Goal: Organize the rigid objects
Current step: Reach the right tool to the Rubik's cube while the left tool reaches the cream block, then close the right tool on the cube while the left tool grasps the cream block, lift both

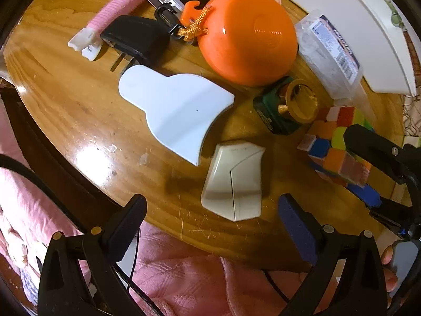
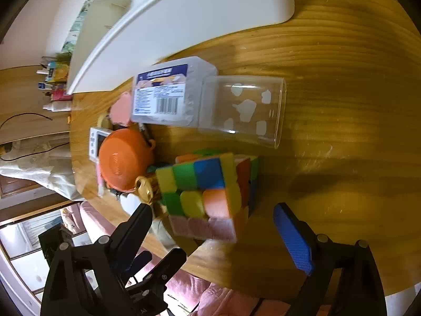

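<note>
Left gripper gaping over a cream plastic piece, right gripper wide (nothing pinched) around the puzzle cube, wooden table

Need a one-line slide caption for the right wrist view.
Open right gripper above a multicoloured puzzle cube on the wooden table, clear plastic cup lying behind.

Your left claw hangs wide open over the table, its tips either side of a cream mouse; a white scraper and an orange bowl lie beyond.
</note>
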A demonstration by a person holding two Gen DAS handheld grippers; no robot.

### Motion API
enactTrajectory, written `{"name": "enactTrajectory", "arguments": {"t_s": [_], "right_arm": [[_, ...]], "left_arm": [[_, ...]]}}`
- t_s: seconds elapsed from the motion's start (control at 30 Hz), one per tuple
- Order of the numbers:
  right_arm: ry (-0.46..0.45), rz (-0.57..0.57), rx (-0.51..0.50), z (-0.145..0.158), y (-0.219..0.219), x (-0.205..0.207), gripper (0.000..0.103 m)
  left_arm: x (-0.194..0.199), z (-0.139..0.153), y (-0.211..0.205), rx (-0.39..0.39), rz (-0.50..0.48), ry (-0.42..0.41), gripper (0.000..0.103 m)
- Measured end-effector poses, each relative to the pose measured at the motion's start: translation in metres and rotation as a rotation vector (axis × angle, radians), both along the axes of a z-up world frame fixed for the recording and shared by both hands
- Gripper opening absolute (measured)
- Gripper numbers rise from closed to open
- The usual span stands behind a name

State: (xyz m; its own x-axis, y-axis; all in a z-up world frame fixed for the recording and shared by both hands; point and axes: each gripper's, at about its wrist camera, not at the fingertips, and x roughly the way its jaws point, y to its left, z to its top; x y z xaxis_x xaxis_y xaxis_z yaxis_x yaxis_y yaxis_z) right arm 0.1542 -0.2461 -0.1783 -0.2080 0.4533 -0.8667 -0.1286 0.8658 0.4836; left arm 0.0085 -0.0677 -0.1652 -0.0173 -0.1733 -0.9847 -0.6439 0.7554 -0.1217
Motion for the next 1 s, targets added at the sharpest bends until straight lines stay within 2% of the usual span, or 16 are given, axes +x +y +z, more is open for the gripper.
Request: {"name": "enactTrajectory", "arguments": {"t_s": [0.1,0.2,0.3,0.43,0.5,0.67,0.87,1.0], "right_arm": [[0.021,0.004,-0.017,-0.004,0.003,0.005,0.093],[0.026,0.022,-0.033,-0.006,0.005,0.009,0.091],[0.036,0.045,-0.060,-0.009,0.008,0.011,0.083],[0.038,0.041,-0.060,-0.009,0.009,0.012,0.073],[0.033,0.046,-0.064,-0.008,0.012,0.012,0.073],[0.022,0.054,-0.066,-0.007,0.011,0.012,0.071],[0.017,0.050,-0.062,-0.007,0.010,0.008,0.070],[0.006,0.045,-0.053,-0.002,0.007,0.003,0.066]], "left_arm": [[0.009,-0.002,0.004,-0.008,0.018,0.026,0.099],[0.017,-0.009,0.005,-0.031,0.050,0.032,0.093],[0.018,-0.015,0.006,-0.061,0.054,0.038,0.088],[0.023,-0.024,0.005,-0.050,0.045,0.044,0.077],[0.022,-0.022,-0.002,-0.041,0.042,0.036,0.072],[0.040,-0.015,0.009,-0.031,0.047,0.021,0.049],[0.041,-0.019,0.018,-0.056,0.061,-0.005,0.049],[0.002,-0.009,0.004,-0.082,0.068,-0.041,0.048]]}}
